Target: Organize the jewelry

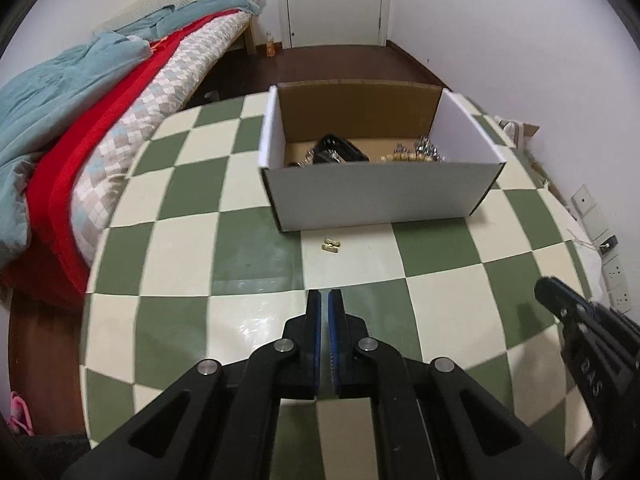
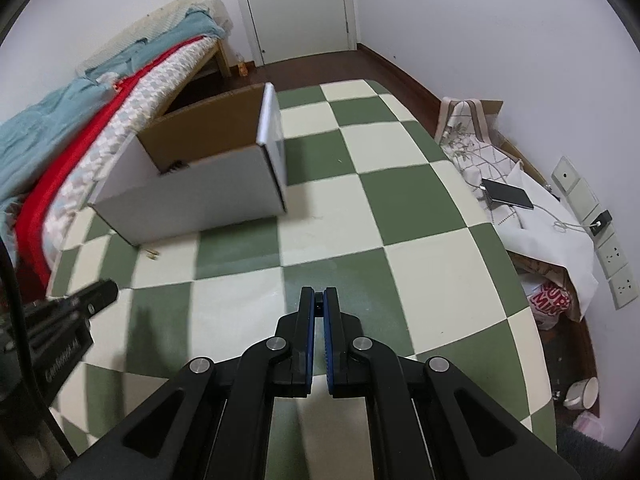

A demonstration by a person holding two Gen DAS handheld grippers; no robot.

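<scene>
A white cardboard box (image 1: 376, 196) stands on the green-and-cream checkered table (image 1: 248, 256). It holds jewelry: a black piece (image 1: 340, 148), a beaded strand (image 1: 404, 157) and silvery pieces (image 1: 426, 146). A small gold jewelry piece (image 1: 330, 245) lies on the table just in front of the box; it also shows in the right wrist view (image 2: 152, 254). My left gripper (image 1: 324, 300) is shut and empty, short of the gold piece. My right gripper (image 2: 319, 298) is shut on a small dark item (image 2: 319, 304), to the right of the box (image 2: 192, 204).
A bed with red and teal blankets (image 1: 80, 120) lies to the left of the table. To the right are a phone on a charging cable (image 2: 508, 194), cloth and bags (image 2: 552, 304), and wall sockets (image 2: 616, 272). A door (image 1: 334, 0) stands at the back.
</scene>
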